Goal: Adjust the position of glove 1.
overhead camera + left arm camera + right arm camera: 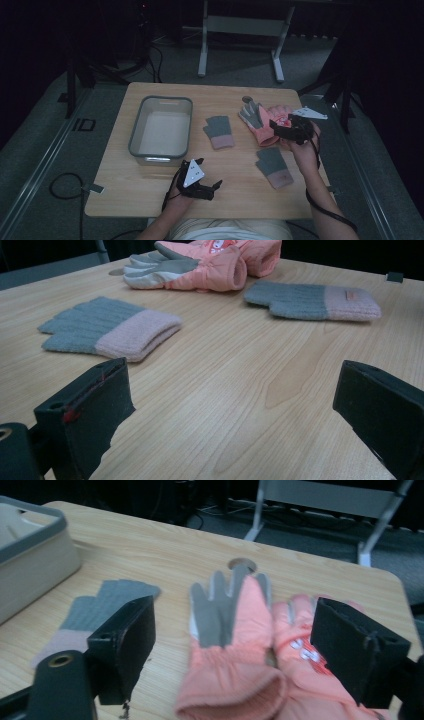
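Gloves lie spread over the right half of my wooden bench, and I go across it from the left. Farthest left stands a grey-rimmed tub, near the bench's middle depth. My left tongs rest low at the near edge, just right of the tub's near corner, jaws spread wide with bare wood between them. Beyond them, right of the tub, lies 1 grey knitted glove with a pink cuff, flat, fingers pointing far. Right of it, farther back, is a pair of padded pink gloves with grey palms; the 2 lie side by side and touching, fingers toward the far edge. My right tongs hover just over the cuffs of that pair; in the right gripper view the jaws stand wide apart on either side of the pink gloves, pads pressing on nothing. Nearer to me, just below my right hand, lies the 2nd grey knitted glove, cuff toward the near edge, well apart from the 1st.
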Demonstrator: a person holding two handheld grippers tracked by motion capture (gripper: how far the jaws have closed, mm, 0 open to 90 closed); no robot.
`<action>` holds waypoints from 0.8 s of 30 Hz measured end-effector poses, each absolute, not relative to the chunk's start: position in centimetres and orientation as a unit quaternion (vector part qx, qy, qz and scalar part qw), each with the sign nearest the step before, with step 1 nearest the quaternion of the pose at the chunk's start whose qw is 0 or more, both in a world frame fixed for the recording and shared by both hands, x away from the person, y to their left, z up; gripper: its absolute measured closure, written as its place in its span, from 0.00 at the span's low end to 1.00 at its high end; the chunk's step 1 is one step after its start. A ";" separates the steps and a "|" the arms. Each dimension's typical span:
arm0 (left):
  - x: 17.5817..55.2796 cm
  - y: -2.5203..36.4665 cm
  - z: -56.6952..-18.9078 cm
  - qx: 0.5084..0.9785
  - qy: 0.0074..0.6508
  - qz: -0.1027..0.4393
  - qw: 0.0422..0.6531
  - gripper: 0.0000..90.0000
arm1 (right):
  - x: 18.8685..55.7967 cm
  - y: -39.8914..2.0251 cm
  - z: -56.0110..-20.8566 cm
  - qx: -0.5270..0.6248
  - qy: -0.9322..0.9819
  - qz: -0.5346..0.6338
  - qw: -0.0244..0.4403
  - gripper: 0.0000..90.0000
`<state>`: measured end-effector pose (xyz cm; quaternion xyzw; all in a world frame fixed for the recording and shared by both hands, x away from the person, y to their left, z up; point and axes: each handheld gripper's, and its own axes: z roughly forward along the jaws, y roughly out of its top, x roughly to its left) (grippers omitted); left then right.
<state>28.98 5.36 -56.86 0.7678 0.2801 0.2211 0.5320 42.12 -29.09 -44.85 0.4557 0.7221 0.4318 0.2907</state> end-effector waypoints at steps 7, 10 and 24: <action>29.0 5.4 -56.9 0.767 0.280 0.221 0.533 0.02 | 42.7 -26.7 -44.8 0.430 0.735 0.442 0.283 0.24; 29.0 5.4 -56.9 0.767 0.281 0.220 0.532 0.02 | 43.0 -25.7 -44.9 0.422 0.740 0.444 0.277 0.25; 28.9 5.3 -56.9 0.770 0.276 0.221 0.532 0.02 | 44.5 -21.4 -46.4 0.393 0.766 0.453 0.234 0.26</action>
